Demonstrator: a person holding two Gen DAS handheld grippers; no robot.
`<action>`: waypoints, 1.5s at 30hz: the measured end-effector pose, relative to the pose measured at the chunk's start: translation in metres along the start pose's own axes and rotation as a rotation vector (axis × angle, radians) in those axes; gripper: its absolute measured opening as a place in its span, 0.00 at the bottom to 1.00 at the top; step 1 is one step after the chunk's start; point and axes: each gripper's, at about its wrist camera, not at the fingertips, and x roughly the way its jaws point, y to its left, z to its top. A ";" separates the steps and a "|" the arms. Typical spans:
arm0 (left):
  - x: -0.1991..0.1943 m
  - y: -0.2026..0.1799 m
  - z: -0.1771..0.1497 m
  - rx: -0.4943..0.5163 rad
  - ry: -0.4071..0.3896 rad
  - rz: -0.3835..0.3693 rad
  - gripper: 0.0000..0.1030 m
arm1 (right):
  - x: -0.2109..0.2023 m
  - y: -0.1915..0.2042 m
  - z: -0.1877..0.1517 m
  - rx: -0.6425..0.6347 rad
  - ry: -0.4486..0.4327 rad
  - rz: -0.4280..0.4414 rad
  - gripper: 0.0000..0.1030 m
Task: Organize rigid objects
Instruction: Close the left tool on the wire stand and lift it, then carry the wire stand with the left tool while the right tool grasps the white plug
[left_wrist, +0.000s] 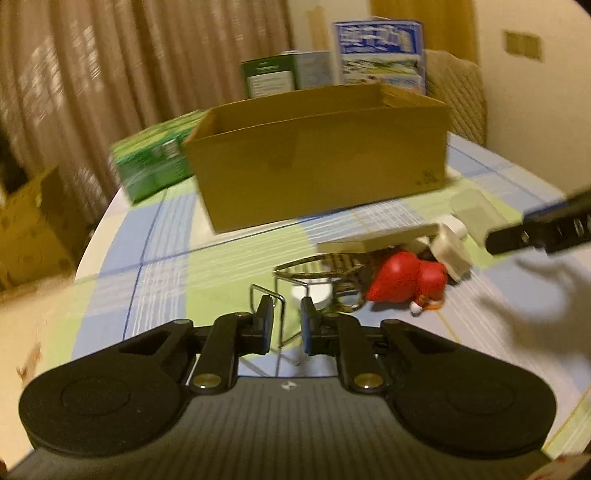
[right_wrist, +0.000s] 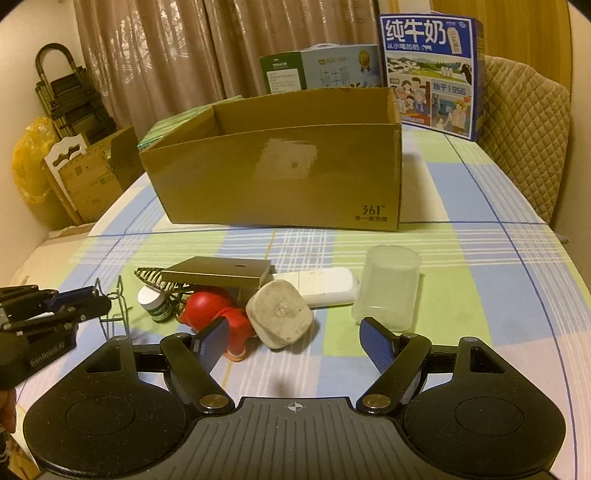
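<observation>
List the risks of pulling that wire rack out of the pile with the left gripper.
1. The left gripper straddles the thin wire rack; its jaws look not fully closed, so the wire may slip.
2. The rack sits close against the striped mesh piece and small white-capped bottle; pulling could drag or topple them.
3. The gold box rests on top of the pile, beside the red toy; it may slide off.

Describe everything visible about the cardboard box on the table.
The cardboard box is plain brown corrugated card, open-topped with no flaps showing, standing upright on the checked tablecloth behind the clutter. Its front bears a pale torn-label patch and a dark "361°" print at the lower right. What little of the inside shows looks bare. A green carton sits close at its left; neither gripper touches it.
</observation>
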 end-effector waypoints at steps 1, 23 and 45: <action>0.002 -0.004 0.000 0.022 0.002 -0.009 0.12 | 0.000 -0.001 0.000 0.003 0.001 -0.002 0.72; 0.002 0.028 -0.026 0.013 0.131 0.114 0.16 | -0.001 0.001 0.002 0.025 -0.002 0.011 0.72; 0.034 0.070 -0.025 -0.720 0.088 -0.020 0.73 | 0.007 -0.001 0.001 0.013 0.017 0.016 0.72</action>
